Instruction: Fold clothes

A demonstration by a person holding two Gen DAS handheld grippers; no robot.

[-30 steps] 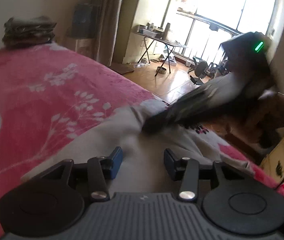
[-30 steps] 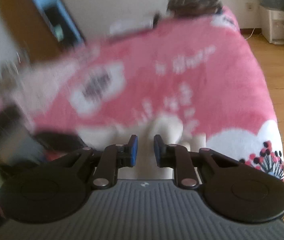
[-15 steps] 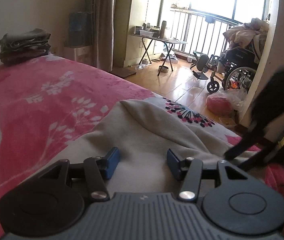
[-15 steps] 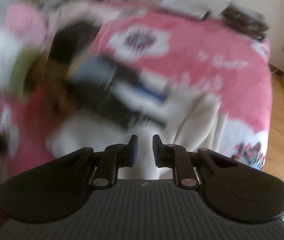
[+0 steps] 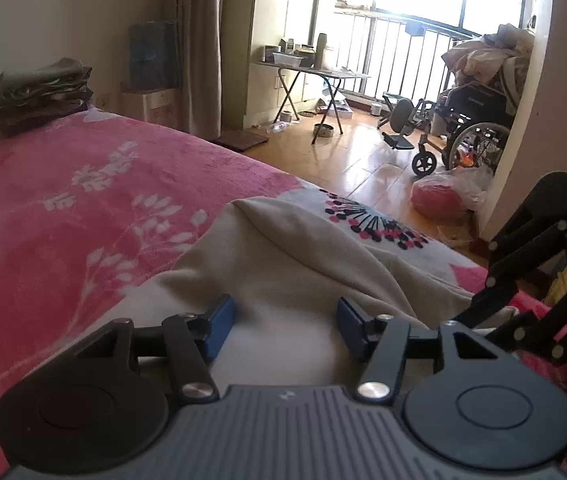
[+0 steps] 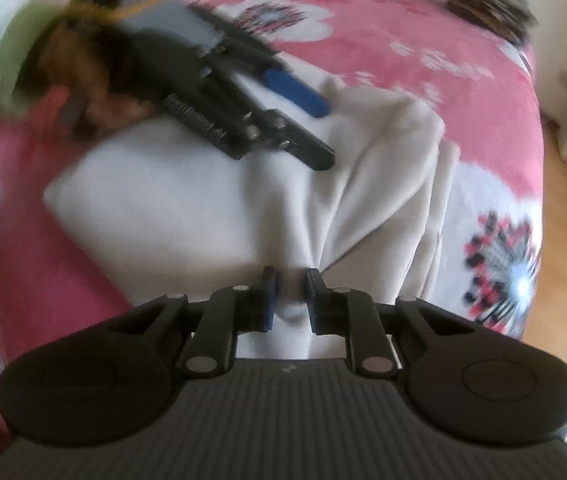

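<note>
Right tool (image 6: 288, 298), lower centre of frame, clenched on a bunched fold of cream fleece garment (image 6: 187, 196) lying on pink floral bed blanket (image 6: 423, 36); left tool (image 5: 283, 322) released, hovering above it.

Readable markings: close to none.
Raised lettering along dark side of left gripper (image 6: 283, 116), at about 10 o'clock in right wrist view, too smeared by motion to read. Small pale logo mark on ribbed grey housing at 6 o'clock in both wrist views, a symbol only, no letters. Faint print on cardboard box (image 5: 151, 106) toward 11 o'clock in left wrist view, too small to make out.
</note>
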